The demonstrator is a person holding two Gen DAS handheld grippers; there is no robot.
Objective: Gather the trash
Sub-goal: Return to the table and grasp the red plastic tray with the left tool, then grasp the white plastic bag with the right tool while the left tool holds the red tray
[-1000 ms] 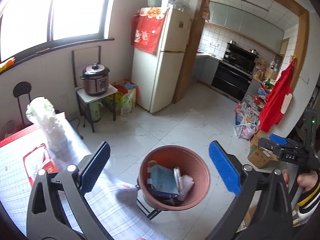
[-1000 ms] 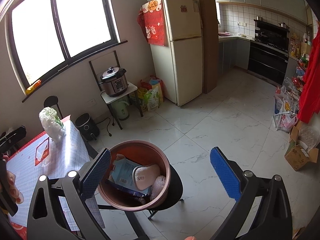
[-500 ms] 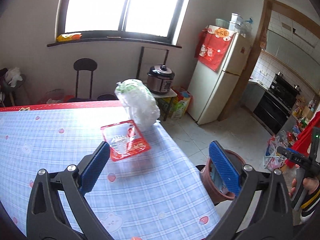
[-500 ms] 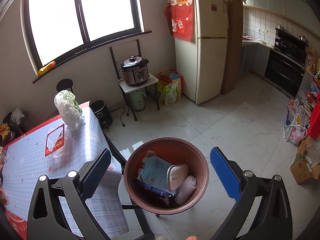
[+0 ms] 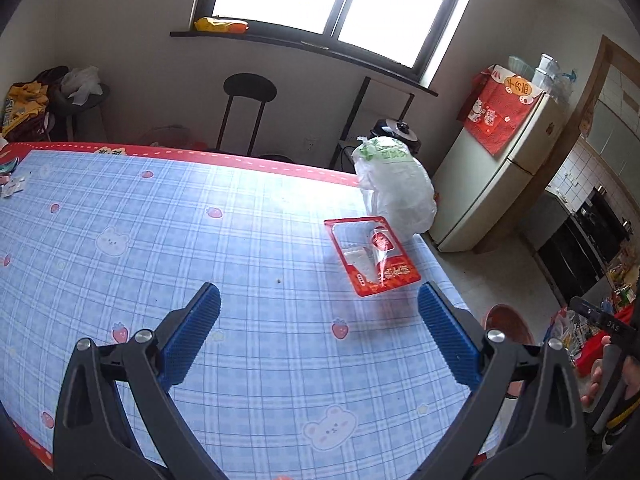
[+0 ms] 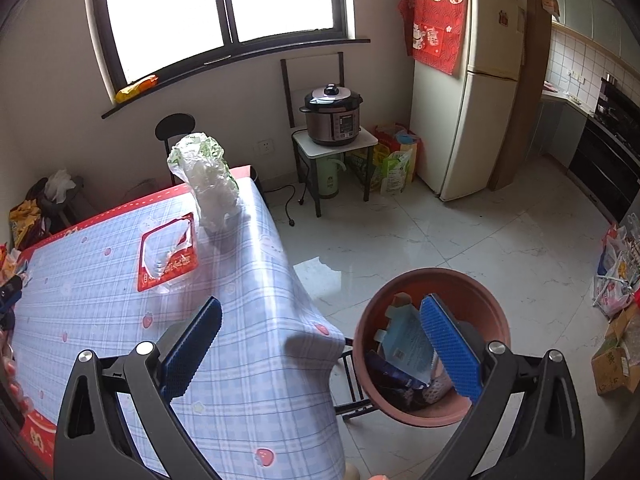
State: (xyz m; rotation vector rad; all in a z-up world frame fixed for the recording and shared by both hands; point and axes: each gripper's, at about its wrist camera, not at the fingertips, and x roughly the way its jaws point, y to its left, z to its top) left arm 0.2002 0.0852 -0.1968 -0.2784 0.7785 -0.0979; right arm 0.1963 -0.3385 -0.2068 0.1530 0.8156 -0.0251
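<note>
A red and clear plastic package [image 5: 372, 258] [image 6: 169, 251] lies flat on the blue checked tablecloth [image 5: 160, 240] [image 6: 100, 292] near the table's right edge. Behind it stands a crumpled clear plastic bag [image 5: 394, 188] [image 6: 206, 182]. My left gripper [image 5: 318, 334] is open and empty above the cloth, short of the package. My right gripper [image 6: 320, 346] is open and empty over the table corner. The brown round bin [image 6: 432, 344] [image 5: 508, 322] sits beside the table on a black stool and holds a blue carton and other wrappers.
Small scraps [image 5: 10, 184] lie at the table's far left edge. A black stool [image 5: 248, 108] stands behind the table. A rice cooker [image 6: 332, 114] on a small stand, a fridge [image 6: 476, 80] and bags on the floor [image 6: 394, 156] line the wall. The tiled floor [image 6: 440, 232] is open.
My left gripper has swung from over the bin to over the table, now facing the red package. My right gripper has drifted left, so the bin sits under its right finger.
</note>
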